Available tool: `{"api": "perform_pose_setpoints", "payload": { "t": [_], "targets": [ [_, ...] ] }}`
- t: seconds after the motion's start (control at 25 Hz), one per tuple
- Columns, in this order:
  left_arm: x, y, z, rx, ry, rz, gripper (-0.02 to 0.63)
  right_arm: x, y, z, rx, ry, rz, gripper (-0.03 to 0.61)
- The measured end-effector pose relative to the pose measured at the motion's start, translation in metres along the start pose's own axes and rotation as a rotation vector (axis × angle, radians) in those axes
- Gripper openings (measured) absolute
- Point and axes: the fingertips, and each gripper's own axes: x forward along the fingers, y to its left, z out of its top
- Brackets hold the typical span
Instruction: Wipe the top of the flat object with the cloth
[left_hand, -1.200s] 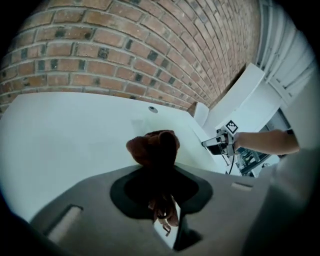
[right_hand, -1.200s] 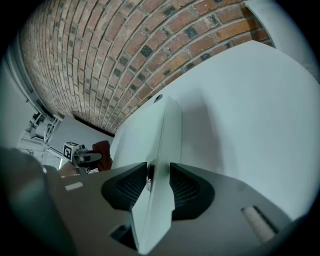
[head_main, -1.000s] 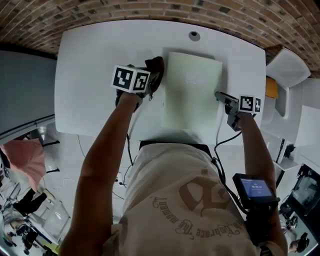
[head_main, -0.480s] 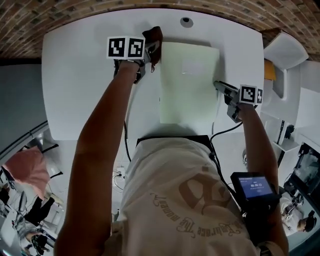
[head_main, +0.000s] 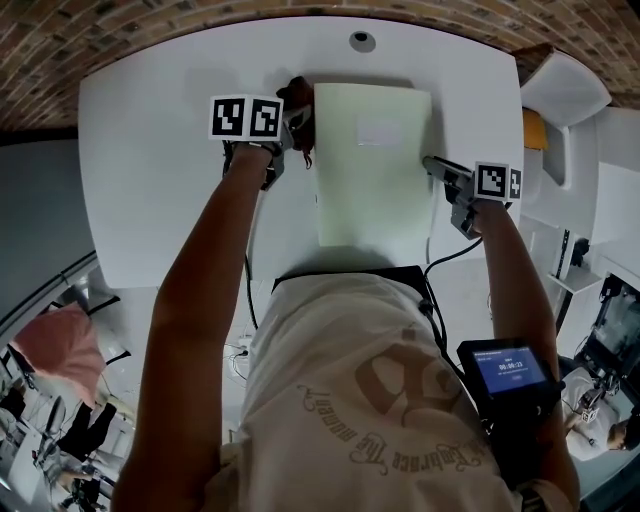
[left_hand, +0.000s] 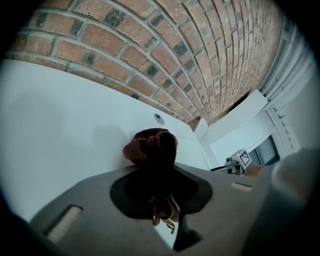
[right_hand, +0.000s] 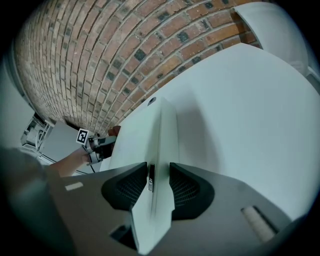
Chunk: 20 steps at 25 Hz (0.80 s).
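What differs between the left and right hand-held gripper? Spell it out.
The left hand-held gripper pinches a bunched brown cloth; the right hand-held gripper clamps the pale board by its edge. The left sits beside the board's far left corner, the right at its right edge. Both grip something over the white table.

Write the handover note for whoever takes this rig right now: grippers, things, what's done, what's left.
Grippers: the left gripper is shut on the brown cloth, which bunches out past its jaws. The right gripper is shut on the right edge of the flat object, steadying it.
Things: the flat object is pale green and lies on the white table. The cloth sits beside its far left corner, not on its top.
Done: cloth in hand, object clamped.
Left: bring the cloth onto the top and wipe across it.
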Motion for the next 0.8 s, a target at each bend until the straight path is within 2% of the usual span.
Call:
{"api": "perform_pose_setpoints", "payload": {
  "t": [0.24, 0.8],
  "targets": [
    [-0.007, -0.013, -0.05, -0.032, 0.058, -0.019, 0.074, -0.001, -0.002, -0.002, -0.001, -0.002, -0.005, 0.152],
    [-0.03, -0.047, -0.165, 0.027, 0.203, -0.017, 0.074, 0.0, -0.007, 0.0, -0.042, -0.029, -0.027, 0.15]
  ]
}}
